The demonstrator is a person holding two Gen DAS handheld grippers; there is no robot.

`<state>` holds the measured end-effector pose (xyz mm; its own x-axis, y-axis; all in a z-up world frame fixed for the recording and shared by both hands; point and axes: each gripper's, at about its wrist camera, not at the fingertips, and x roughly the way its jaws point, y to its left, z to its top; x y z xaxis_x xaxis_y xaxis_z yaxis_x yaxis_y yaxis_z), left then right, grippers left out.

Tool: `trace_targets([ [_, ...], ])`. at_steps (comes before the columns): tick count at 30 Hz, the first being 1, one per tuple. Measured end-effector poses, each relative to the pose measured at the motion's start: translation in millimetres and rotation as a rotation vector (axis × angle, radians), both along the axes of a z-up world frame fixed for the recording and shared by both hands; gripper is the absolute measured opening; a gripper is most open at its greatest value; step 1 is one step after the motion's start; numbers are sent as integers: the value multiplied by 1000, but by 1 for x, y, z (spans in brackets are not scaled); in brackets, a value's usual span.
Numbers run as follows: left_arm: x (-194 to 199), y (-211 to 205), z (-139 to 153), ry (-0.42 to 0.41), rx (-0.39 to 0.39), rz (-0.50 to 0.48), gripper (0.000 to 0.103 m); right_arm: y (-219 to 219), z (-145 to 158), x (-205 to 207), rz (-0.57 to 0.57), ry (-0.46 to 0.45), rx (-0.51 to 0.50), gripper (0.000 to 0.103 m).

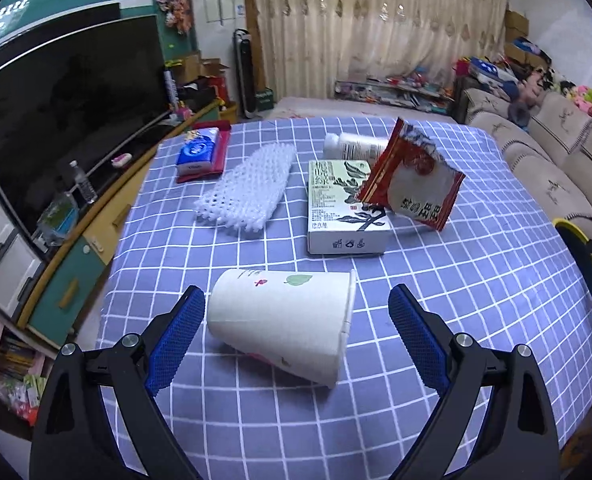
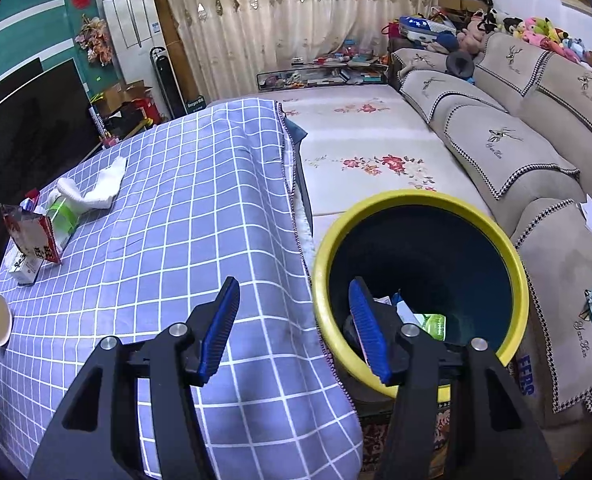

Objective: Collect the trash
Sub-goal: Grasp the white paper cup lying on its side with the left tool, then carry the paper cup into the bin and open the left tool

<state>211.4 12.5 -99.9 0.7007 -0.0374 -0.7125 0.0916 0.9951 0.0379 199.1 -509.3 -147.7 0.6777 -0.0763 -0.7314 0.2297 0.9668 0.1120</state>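
Left gripper: the left gripper [image 1: 296, 332] stood wide open over the near part of the table, its blue pads either side of the paper cup [image 1: 282, 326] without touching it.
Paper cup: it lay on its side, mouth toward the right pad.
Right gripper: the right gripper [image 2: 296, 332] was partly open with nothing between its pads, straddling the table's right edge and the bin's rim.
Bin: the yellow-rimmed bin [image 2: 515, 264] stood just beside the table's right edge, a few wrappers at its bottom.
Other trash: a white box [image 1: 343, 208], a torn red packet [image 1: 411, 184] leaning on it, and white foam netting [image 1: 246, 188] lay mid-table.
Open room: bare checked cloth [image 2: 200, 208] ran between the trash and the right edge.
Room: a sofa [image 2: 535, 152] lay beyond the bin, a television [image 1: 56, 120] left of the table.
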Motion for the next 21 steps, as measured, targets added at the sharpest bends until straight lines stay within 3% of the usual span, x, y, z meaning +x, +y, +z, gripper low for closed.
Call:
trace_targets([
  [10,25,16,-20,64,30,-96,92,11,-2,11,15,17,-2,55],
  [18,35,22,-33,110,-25,-157,92,29,-1,19,46,25,-11,55],
  [20,34,22,-33,102,-39,-166,82,31,-1,19,50,24,-12,55],
  [21,33,21,-33,101,-42,-164,82,32,0,18,50,23,-12,55],
])
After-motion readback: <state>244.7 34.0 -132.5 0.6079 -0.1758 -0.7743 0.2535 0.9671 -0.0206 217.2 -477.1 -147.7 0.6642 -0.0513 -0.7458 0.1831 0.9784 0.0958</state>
